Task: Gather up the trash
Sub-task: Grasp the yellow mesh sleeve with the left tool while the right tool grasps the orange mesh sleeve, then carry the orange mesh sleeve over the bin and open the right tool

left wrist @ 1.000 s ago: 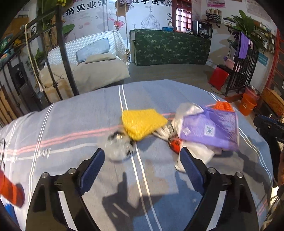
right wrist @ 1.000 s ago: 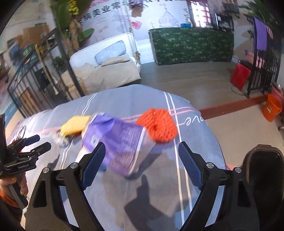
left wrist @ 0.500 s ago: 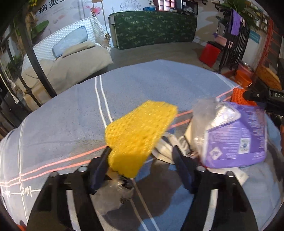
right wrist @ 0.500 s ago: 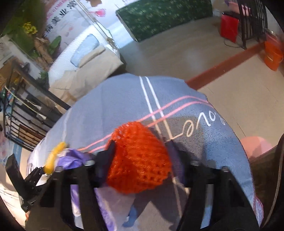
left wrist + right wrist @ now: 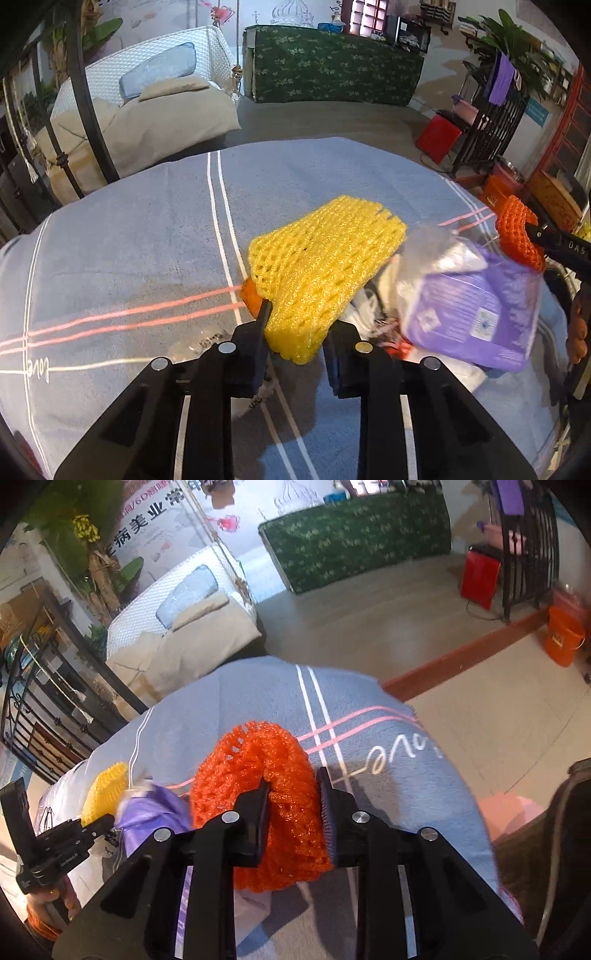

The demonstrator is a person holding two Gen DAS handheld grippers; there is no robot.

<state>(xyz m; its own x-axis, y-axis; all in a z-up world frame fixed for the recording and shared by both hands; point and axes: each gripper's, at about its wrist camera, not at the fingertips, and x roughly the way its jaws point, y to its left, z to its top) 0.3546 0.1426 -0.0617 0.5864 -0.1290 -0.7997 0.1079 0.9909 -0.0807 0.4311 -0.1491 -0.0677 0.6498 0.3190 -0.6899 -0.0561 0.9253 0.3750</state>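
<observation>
My left gripper (image 5: 295,325) is shut on a yellow foam net (image 5: 321,269) and holds it above the grey-blue striped cloth (image 5: 147,229). My right gripper (image 5: 291,786) is shut on an orange foam net (image 5: 258,775), which also shows in the left wrist view (image 5: 517,236) at the right. A purple plastic package (image 5: 469,306) lies on the cloth between them, with white and clear wrappers (image 5: 373,306) under it. The purple package (image 5: 151,812) and yellow net (image 5: 105,794) show at the left of the right wrist view.
The cloth-covered table ends at the right, over a tiled floor with an orange bucket (image 5: 565,638). A black iron railing (image 5: 85,103) stands left. A dark bin rim (image 5: 565,830) is at the lower right. A clear wrapper (image 5: 207,343) lies by my left fingers.
Both grippers have closed: the left on the yellow net, the right on the orange net. Both nets are now lifted off the cloth.
</observation>
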